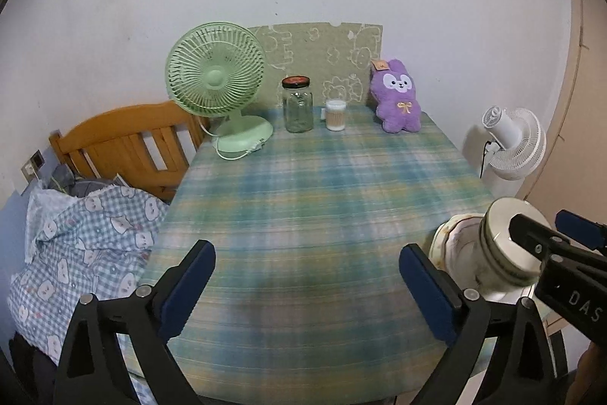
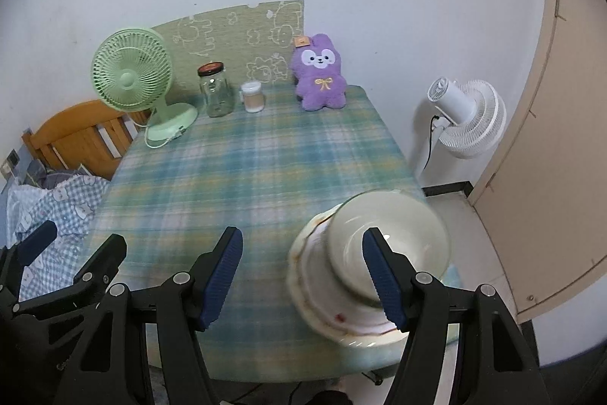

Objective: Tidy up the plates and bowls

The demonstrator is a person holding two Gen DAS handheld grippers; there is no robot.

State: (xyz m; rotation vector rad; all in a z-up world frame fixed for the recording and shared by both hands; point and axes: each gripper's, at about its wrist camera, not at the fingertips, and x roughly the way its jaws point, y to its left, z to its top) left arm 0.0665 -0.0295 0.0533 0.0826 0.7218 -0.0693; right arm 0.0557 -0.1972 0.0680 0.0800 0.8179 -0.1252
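Two pieces of crockery in view, both at the near right edge of the plaid table (image 2: 242, 177): a patterned plate (image 2: 322, 314) and, seemingly stacked on it, a pale bowl (image 2: 390, 242); stacking judged well advanced, any further pieces unseen; left gripper (image 1: 307, 285) spread wide over bare cloth, holding nothing; right gripper (image 2: 303, 278) also spread, one finger over the bowl without pinching it; bowl blurred, its exact seating and tilt hard to read; plate partly hidden beneath the bowl; green fan (image 2: 132, 75), glass jar (image 2: 216, 90) and purple plush (image 2: 320, 73) stand along the far wall.
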